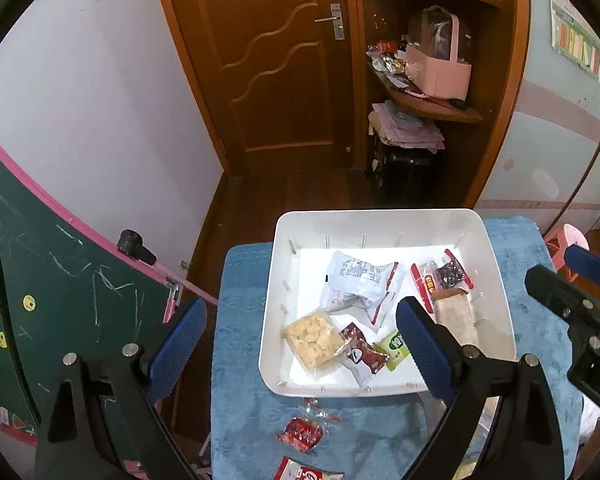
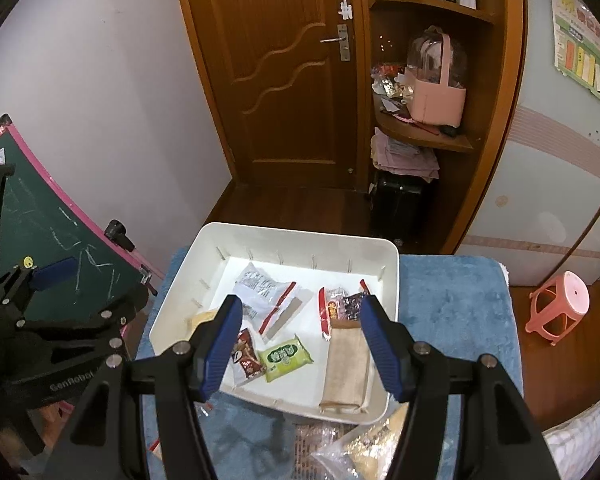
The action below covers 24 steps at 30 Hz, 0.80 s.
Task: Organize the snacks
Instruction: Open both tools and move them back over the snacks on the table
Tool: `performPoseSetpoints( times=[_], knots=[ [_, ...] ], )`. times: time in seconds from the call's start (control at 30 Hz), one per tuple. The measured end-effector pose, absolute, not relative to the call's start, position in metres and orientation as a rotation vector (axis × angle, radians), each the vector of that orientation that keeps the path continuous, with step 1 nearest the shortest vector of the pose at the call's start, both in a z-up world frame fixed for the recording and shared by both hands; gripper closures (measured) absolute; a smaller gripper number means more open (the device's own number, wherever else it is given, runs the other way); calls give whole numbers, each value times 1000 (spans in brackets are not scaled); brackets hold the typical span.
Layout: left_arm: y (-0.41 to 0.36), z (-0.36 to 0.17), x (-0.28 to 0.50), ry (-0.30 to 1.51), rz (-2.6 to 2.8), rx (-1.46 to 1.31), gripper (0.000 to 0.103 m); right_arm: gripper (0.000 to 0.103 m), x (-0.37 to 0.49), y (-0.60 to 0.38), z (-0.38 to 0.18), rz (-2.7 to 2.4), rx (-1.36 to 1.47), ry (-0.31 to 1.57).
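A white bin [image 1: 496, 280] [image 2: 392, 280] sits on a blue cloth and holds several snack packets: a white pouch [image 1: 356, 284] [image 2: 260, 288], a yellow cracker block [image 1: 314, 340], a dark red packet [image 1: 362, 354] [image 2: 246, 358], a green packet [image 1: 392, 346] [image 2: 286, 356], a brown bar [image 1: 456, 316] [image 2: 346, 368] and a red-edged packet [image 1: 440, 276] [image 2: 340, 304]. A red candy [image 1: 302, 432] and a red-white packet [image 1: 308, 474] lie on the cloth in front of the bin. My left gripper [image 1: 300, 344] hangs open and empty above the bin's near left. My right gripper [image 2: 300, 344] hangs open and empty above the bin's near side.
The blue cloth [image 1: 240, 360] [image 2: 460, 320] covers a small table. A green chalkboard [image 1: 40, 280] stands at the left. A wooden door [image 1: 276, 60] and corner shelves [image 1: 432, 100] are behind. A pink stool [image 2: 560, 304] stands at the right. Clear bagged snacks [image 2: 364, 448] lie near the front.
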State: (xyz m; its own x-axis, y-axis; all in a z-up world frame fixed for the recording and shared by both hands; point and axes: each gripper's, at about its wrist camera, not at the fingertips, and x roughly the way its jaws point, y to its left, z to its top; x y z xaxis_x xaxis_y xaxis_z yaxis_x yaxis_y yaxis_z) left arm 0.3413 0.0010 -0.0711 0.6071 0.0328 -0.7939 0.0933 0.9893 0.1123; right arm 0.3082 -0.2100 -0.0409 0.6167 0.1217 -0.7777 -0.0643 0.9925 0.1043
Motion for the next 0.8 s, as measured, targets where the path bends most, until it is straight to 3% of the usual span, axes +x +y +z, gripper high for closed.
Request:
performPoseSetpoints(
  times=[0.8],
  knots=[
    [36,-4,243,813,-95,141,7,41,205,-172,16,121,62,811]
  ],
)
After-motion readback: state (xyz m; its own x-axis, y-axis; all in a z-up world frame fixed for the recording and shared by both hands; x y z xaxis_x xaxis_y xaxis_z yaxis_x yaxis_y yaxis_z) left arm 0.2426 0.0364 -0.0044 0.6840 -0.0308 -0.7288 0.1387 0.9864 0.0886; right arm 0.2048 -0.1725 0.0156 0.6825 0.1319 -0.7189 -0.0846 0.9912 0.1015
